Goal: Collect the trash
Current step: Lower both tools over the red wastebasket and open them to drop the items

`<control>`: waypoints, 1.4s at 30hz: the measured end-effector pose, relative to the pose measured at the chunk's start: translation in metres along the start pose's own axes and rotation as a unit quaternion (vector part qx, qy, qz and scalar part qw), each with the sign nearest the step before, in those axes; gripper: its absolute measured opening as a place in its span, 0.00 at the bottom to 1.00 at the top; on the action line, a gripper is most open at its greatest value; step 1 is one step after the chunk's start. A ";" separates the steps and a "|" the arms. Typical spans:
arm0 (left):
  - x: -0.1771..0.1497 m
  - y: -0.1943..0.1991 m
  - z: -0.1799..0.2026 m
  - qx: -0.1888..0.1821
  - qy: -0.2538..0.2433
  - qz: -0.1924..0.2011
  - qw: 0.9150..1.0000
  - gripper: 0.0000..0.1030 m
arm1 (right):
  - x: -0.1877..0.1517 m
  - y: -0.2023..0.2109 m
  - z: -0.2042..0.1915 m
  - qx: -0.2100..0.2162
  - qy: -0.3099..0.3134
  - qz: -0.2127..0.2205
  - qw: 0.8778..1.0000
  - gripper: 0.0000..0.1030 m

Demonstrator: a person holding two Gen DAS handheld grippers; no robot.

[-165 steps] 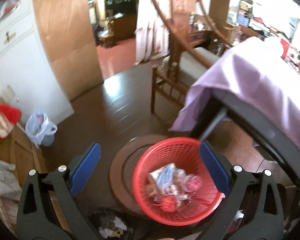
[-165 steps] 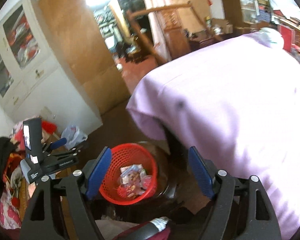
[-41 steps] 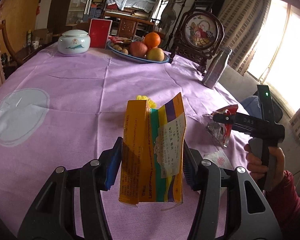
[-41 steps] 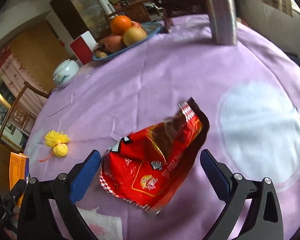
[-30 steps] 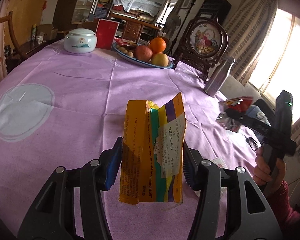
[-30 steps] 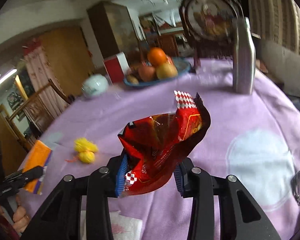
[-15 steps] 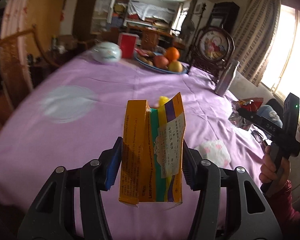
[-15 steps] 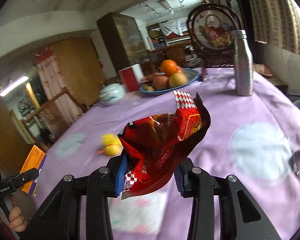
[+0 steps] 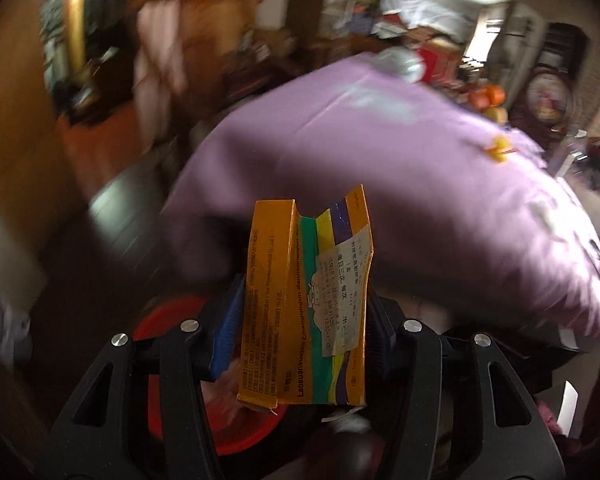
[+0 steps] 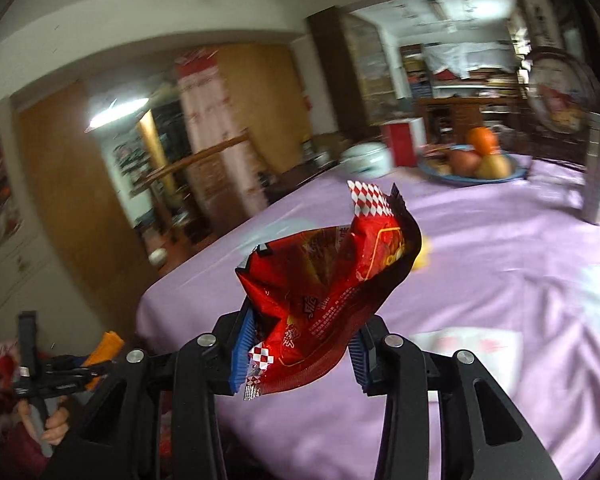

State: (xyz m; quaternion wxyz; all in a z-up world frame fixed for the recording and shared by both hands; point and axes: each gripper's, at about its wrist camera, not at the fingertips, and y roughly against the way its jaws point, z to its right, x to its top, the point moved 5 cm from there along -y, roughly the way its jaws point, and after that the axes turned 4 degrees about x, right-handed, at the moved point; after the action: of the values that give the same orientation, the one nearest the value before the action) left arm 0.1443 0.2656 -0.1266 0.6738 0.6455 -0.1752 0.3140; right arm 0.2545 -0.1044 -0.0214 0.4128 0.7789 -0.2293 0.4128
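Note:
My left gripper point(image 9: 304, 332) is shut on an orange medicine box point(image 9: 306, 300) with green, yellow and purple stripes, held upright over the red trash basket point(image 9: 160, 320) on the floor below. My right gripper point(image 10: 300, 344) is shut on a crumpled red snack wrapper point(image 10: 328, 280), held above the near edge of the purple-clothed table point(image 10: 480, 280). The left gripper with its orange box point(image 10: 106, 346) shows low at the left of the right wrist view. A white tissue point(image 10: 468, 346) and a yellow tassel point(image 10: 420, 260) lie on the table.
The table point(image 9: 380, 160) fills the right of the left wrist view, blurred. On it stand a fruit plate point(image 10: 472, 164), a white lidded jar point(image 10: 366, 158), a red box point(image 10: 402, 140) and a steel bottle point(image 10: 598, 168). A wooden chair point(image 10: 204, 160) and a doorway are at the left.
My left gripper has swung with the box from above the table down to the floor side, over the red basket. My right gripper has turned left with the wrapper toward the table's edge.

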 end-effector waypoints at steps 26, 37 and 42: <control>-0.061 0.004 -0.190 0.166 0.162 0.012 0.973 0.93 | -0.138 -0.170 -0.288 0.179 0.139 -0.257 0.939 0.44; -0.075 0.004 -0.218 0.168 0.195 0.008 0.966 0.93 | -0.179 -0.222 -0.328 0.188 0.173 -0.323 0.911 0.70; -0.072 0.001 -0.210 0.160 0.193 0.010 0.968 0.93 | -0.173 -0.216 -0.319 0.191 0.161 -0.313 0.916 0.70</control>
State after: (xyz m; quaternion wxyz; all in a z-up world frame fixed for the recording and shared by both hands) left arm 0.0542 0.4575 -0.1942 0.5795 0.6707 0.0046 0.4630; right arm 0.1649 0.2835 -0.1625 0.3957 0.7977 0.1794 0.4182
